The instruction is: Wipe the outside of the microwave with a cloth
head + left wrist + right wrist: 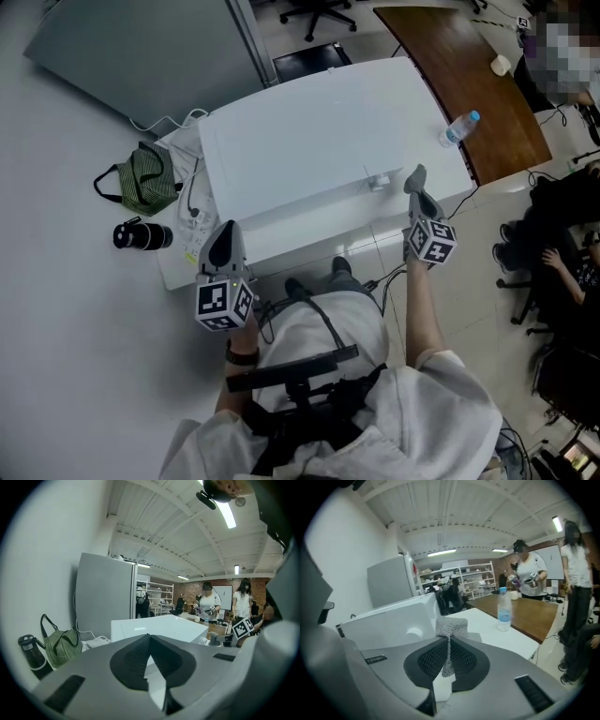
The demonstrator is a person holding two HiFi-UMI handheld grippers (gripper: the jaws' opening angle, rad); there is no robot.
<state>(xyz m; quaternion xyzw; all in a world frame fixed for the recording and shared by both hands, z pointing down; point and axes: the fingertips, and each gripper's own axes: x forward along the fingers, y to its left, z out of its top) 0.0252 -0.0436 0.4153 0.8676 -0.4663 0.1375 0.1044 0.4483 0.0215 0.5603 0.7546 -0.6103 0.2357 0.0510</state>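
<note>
Table (511, 641): carrying the microwave (309, 141), just ahead of both fingertips.
Cloth (452, 626): soft, light; the right gripper (448, 641) is pinching its middle.
Left gripper (150, 639): fingers pressing together, empty.

We see a smooth, glossy white microwave (319, 150); a grey cloth (451, 628) of rough, nubbly weave; far right, a brown wooden table (469, 66) with a slight sheen, bearing a clear plastic bottle (457, 129); left, a striped fabric bag (148, 180).

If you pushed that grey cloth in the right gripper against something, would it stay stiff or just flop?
Probably floppy: the cloth crumples into a soft tuft above where the right gripper is shut on it. It is likely light too, since only a narrow fold between the jaws holds it up. Its nubbly weave looks more apt to drag than to slide on the smooth microwave.
</note>
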